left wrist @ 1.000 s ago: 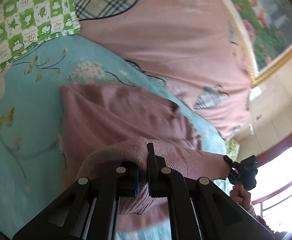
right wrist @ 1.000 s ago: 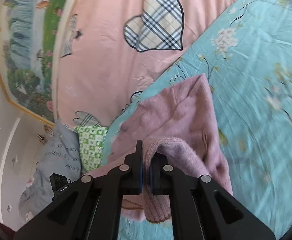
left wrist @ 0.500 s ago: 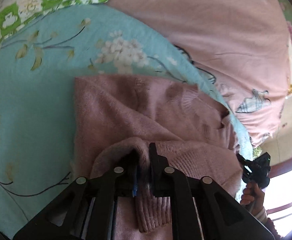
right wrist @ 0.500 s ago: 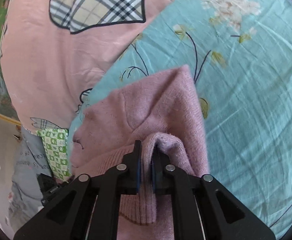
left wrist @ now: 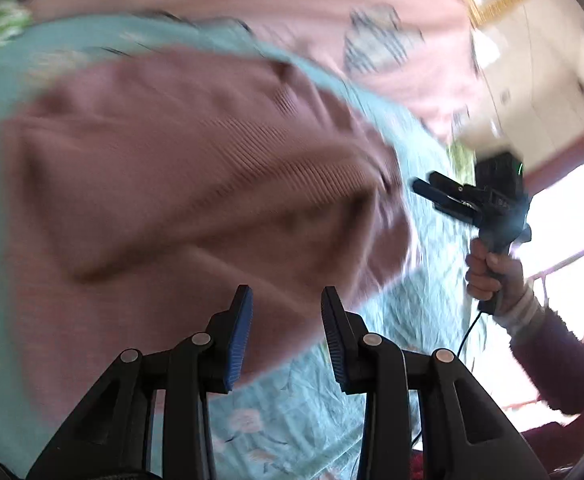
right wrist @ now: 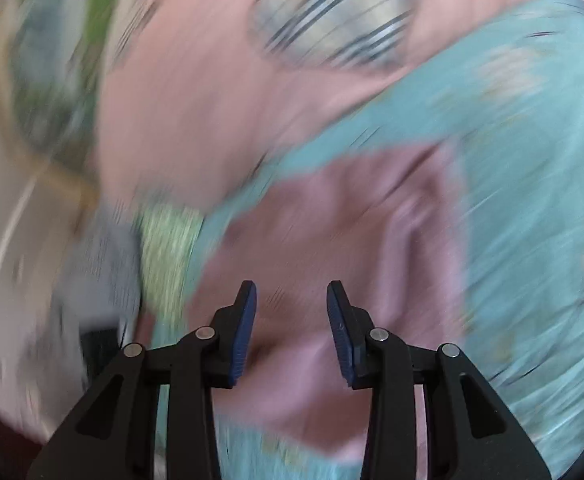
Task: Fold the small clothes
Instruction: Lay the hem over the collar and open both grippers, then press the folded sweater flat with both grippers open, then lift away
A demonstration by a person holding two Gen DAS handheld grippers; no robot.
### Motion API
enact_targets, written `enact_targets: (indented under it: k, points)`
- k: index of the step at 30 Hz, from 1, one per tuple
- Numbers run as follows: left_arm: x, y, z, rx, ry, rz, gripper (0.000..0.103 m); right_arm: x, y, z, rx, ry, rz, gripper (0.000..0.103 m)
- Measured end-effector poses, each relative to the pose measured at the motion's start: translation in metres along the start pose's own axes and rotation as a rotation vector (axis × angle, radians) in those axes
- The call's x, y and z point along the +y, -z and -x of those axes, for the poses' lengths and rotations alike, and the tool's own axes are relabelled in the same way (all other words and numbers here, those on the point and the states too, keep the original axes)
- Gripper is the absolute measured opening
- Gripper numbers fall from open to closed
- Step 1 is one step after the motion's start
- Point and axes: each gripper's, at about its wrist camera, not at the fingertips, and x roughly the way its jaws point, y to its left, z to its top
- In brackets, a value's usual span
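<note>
Dusty-pink ribbed sweater (left wrist: 195, 184) on a turquoise floral sheet (right wrist: 532, 168); pink quilt (right wrist: 195, 92) bears a plaid heart.

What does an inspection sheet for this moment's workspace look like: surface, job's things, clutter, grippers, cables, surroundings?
Surface: teal floral bedsheet, wrinkled, with a pink quilt with plaid patches beyond it.
Job's things: pink knit sweater lying on the sheet, part folded over itself; no gripper holds it.
Clutter: green-and-white patterned cloth and a grey cloth beside it, both blurred.
Grippers: left hand-held gripper open, nothing between its pads; right hand-held gripper open, over the sweater.
Cables: a thin black cable hangs below the right hand.
Surroundings: framed picture on the wall, bright window; both views motion-blurred.
</note>
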Motion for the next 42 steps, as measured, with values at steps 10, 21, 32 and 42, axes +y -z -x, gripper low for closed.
enact_targets:
  k: [10,21,32,42]
  points:
    - [0.041,-0.067,-0.048,0.018,-0.176,-0.028,0.020,0.024,0.000,-0.112,0.314,0.142,0.292,0.034]
    - [0.112,-0.149,-0.028,-0.185,-0.406,0.161,0.020,-0.029,-0.100,-0.103,-0.025,0.325,0.088,0.033]
    - [0.114,-0.126,0.030,-0.276,-0.427,0.245,0.042,-0.022,-0.098,-0.055,-0.129,0.299,0.029,0.035]
    - [0.028,-0.036,-0.002,-0.122,-0.184,0.123,0.044,0.042,-0.011,-0.093,0.222,0.055,0.287,0.035]
